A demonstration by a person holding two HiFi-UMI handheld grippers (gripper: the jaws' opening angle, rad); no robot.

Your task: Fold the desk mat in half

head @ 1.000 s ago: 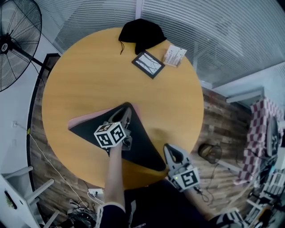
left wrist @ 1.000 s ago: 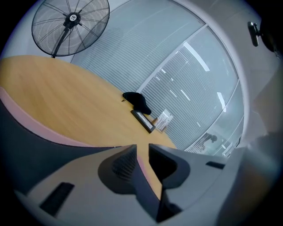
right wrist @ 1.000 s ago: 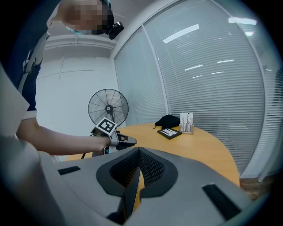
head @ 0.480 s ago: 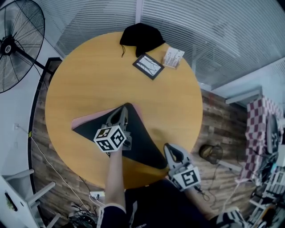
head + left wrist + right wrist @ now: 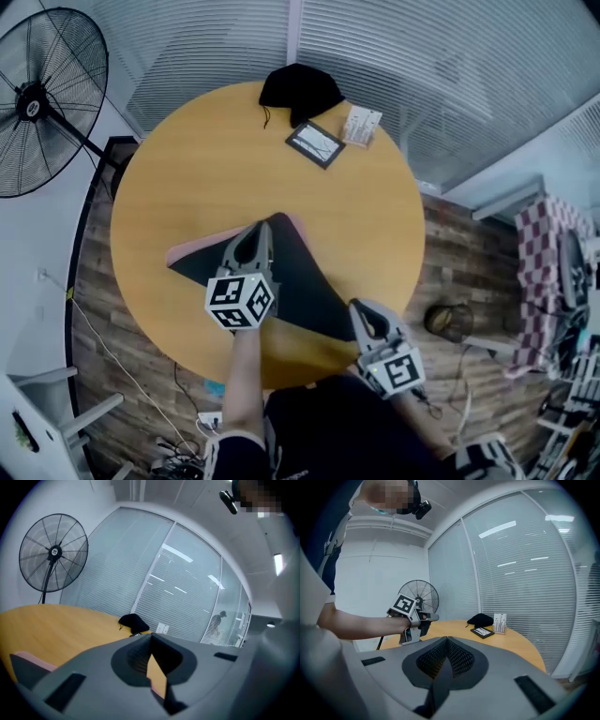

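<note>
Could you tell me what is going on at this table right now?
A person is folding a black desk mat with a pink underside on the round wooden table. The left gripper is shut on the mat's far corner, the right gripper on its near right corner. Pink shows along the mat's far-left edge, and the fold is not yet finished.

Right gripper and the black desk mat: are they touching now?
Touching. The right gripper view shows the right gripper closed, with the dark desk mat pinched between its jaws. In the head view, its tips sit on the mat's near corner.
</note>
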